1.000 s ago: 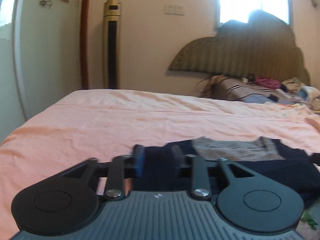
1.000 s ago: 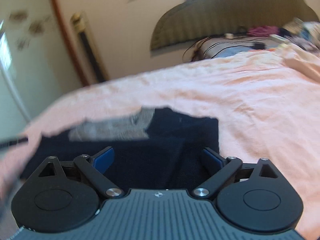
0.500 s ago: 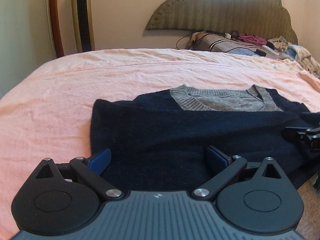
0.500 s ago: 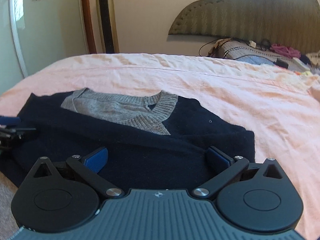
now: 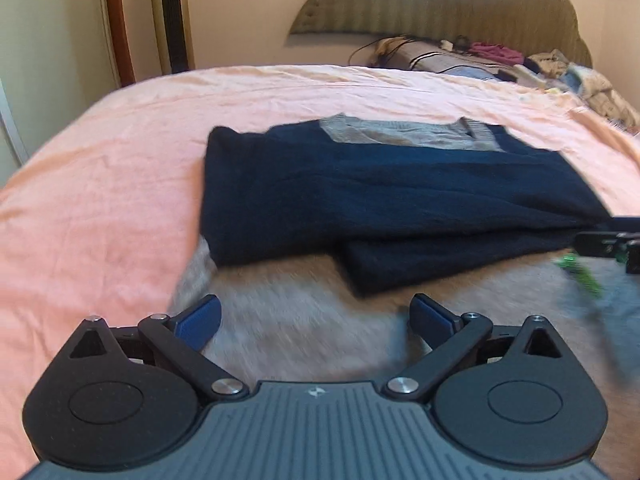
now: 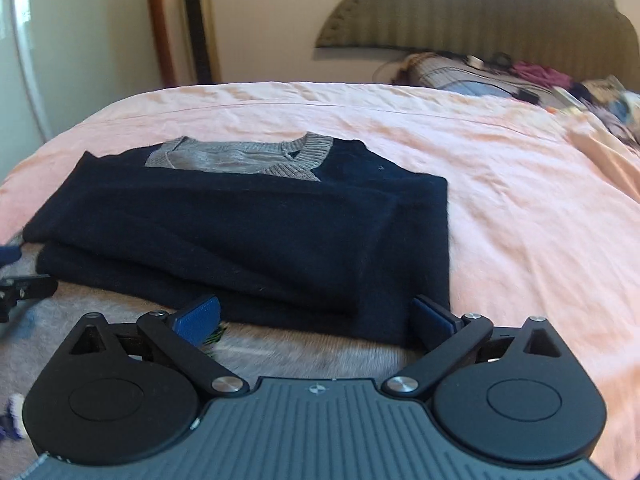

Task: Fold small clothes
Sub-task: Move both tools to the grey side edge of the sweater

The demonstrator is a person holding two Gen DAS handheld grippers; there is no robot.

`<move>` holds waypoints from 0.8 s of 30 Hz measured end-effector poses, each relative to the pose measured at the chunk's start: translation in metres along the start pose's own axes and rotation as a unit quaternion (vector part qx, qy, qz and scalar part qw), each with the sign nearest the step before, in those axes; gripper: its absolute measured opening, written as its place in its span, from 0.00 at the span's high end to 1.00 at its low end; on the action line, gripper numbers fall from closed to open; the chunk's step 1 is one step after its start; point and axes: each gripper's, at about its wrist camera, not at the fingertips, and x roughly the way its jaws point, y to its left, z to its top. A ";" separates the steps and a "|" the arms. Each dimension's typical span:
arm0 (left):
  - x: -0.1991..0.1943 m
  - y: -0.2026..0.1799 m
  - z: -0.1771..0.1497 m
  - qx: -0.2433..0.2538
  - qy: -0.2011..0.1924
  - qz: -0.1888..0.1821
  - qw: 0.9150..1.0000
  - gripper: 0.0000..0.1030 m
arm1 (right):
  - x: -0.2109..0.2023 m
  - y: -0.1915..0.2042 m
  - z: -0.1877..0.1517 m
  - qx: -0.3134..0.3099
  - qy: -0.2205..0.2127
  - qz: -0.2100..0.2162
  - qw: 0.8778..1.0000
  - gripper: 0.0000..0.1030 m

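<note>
A navy sweater [image 5: 384, 200] with a grey knitted collar [image 5: 404, 136] lies folded into a flat band on the pink bed sheet [image 5: 100, 184]. It also shows in the right wrist view [image 6: 248, 232]. My left gripper [image 5: 316, 320] is open and empty, held back from the sweater's near left edge. My right gripper [image 6: 316, 318] is open and empty, its blue pads [image 6: 198, 316] just before the sweater's near right edge. The right gripper's tip [image 5: 608, 242] shows at the right edge of the left wrist view.
A grey fuzzy blanket [image 5: 304, 320] lies under both grippers at the bed's near edge. A pile of clothes and cables [image 5: 520, 64] sits by the padded headboard [image 5: 440, 4]. A tall gold tower fan [image 6: 196, 24] stands against the wall.
One second ago my left gripper was nearly shut over the sweater; it opened. Both grippers have drawn back toward the near edge, and the sweater lies folded over itself.
</note>
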 end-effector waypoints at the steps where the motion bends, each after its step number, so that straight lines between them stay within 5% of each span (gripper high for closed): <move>1: -0.007 -0.002 -0.007 -0.005 0.000 -0.020 1.000 0.01 | -0.007 0.006 -0.007 -0.006 -0.004 0.020 1.000 0.00; 4: -0.014 -0.020 -0.035 0.049 -0.005 -0.005 0.999 0.00 | -0.008 0.022 -0.035 -0.049 0.020 0.016 0.998 0.00; 5: -0.019 -0.021 -0.044 0.070 -0.031 -0.003 0.997 0.00 | -0.012 0.023 -0.046 -0.078 -0.010 0.012 0.997 0.00; 7: -0.025 -0.008 -0.048 0.050 -0.022 -0.012 0.998 0.00 | -0.019 0.004 -0.046 -0.035 -0.013 0.019 0.999 0.00; 11: -0.044 0.002 -0.055 0.029 -0.005 0.022 0.999 0.00 | -0.034 -0.003 -0.047 -0.009 0.005 -0.041 0.999 0.00; 15: -0.059 -0.011 -0.066 0.005 -0.004 -0.026 1.000 0.00 | -0.054 0.026 -0.058 -0.025 -0.002 0.032 0.999 0.00; 17: -0.055 -0.026 -0.079 0.047 -0.015 0.002 0.999 0.00 | -0.044 0.036 -0.073 -0.075 0.004 0.013 0.997 0.00; 19: -0.060 -0.023 -0.086 0.050 -0.026 -0.002 0.998 0.00 | -0.049 0.020 -0.076 -0.057 -0.009 0.031 0.998 0.00; 24: -0.077 -0.006 -0.094 0.030 -0.019 0.019 0.999 0.00 | -0.065 -0.008 -0.080 -0.025 0.001 -0.044 0.999 0.00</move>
